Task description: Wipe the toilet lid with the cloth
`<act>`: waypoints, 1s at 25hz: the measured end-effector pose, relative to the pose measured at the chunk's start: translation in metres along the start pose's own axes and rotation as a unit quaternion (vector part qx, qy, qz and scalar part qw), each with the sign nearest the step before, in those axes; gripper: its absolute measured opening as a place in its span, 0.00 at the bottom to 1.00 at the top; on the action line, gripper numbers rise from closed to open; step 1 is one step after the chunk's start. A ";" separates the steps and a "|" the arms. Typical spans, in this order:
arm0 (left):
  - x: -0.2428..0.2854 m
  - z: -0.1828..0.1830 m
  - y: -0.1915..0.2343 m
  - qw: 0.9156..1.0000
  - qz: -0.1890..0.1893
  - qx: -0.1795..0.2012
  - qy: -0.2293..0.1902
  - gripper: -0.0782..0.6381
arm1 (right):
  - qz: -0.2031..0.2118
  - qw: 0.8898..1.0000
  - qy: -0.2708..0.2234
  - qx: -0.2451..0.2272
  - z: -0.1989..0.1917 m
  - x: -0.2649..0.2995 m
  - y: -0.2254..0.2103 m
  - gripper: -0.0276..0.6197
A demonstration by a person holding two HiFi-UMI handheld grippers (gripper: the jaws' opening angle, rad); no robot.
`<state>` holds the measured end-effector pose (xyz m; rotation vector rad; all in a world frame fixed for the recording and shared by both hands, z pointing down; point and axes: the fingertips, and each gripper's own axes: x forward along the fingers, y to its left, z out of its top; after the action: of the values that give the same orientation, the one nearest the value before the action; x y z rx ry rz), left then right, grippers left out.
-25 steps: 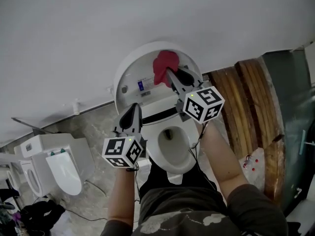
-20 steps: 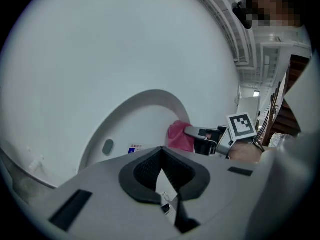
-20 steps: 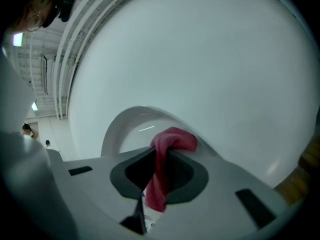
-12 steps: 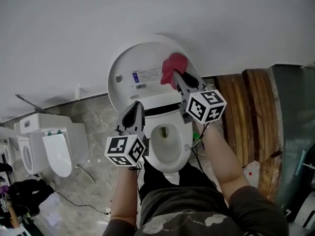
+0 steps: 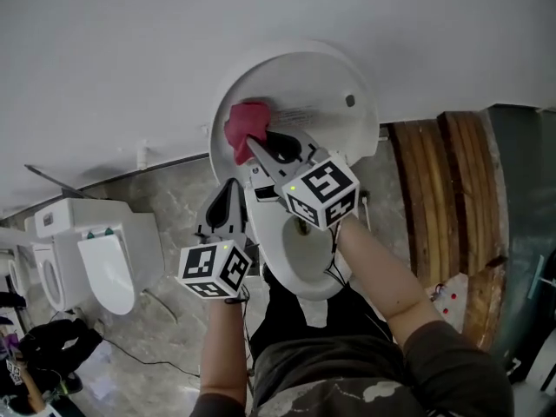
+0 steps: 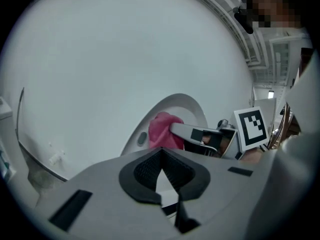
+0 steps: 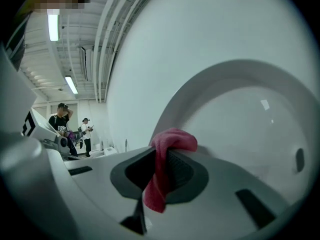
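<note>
The white toilet lid [image 5: 334, 81] stands raised against the wall. A pink cloth [image 5: 243, 129] is pressed on the lid's left part, and my right gripper [image 5: 252, 142] is shut on it. In the right gripper view the cloth [image 7: 167, 156] hangs pinched between the jaws, against the lid [image 7: 250, 129]. My left gripper [image 5: 233, 189] is shut and holds nothing; it hovers below the cloth, left of the toilet bowl [image 5: 304, 250]. The left gripper view shows its jaws [image 6: 160, 171] closed, with the cloth [image 6: 162, 131] and the lid [image 6: 192, 106] beyond.
A second white toilet [image 5: 100, 263] stands on the marble floor at the left. Wooden planks [image 5: 452, 189] lie to the right of the toilet. A white wall [image 5: 261, 16] rises behind the lid. People [image 7: 62, 121] stand far off in the right gripper view.
My right gripper has swept the pink cloth from the lid's right side across to its left side. The left gripper has shifted only a little.
</note>
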<state>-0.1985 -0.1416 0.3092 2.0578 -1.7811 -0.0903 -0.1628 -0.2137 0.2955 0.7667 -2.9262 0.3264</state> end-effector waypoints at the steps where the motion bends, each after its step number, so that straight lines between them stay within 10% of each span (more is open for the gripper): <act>1: -0.001 0.000 0.007 1.000 -0.002 0.001 0.001 0.12 | 0.001 1.000 0.001 -0.008 -0.002 0.011 0.008 0.11; 9: 0.007 -0.011 0.025 0.999 -0.034 0.007 0.018 0.12 | -0.039 0.999 -0.001 -0.016 -0.027 0.042 -0.003 0.11; 25: 0.055 -0.052 -0.032 0.997 -0.071 0.015 0.041 0.12 | -0.202 0.977 -0.020 0.070 -0.060 -0.086 -0.140 0.11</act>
<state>-0.1422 -0.1778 0.3571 2.1749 -1.5966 -0.0204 -0.0167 -0.2784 0.3667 1.3707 -2.7093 0.4839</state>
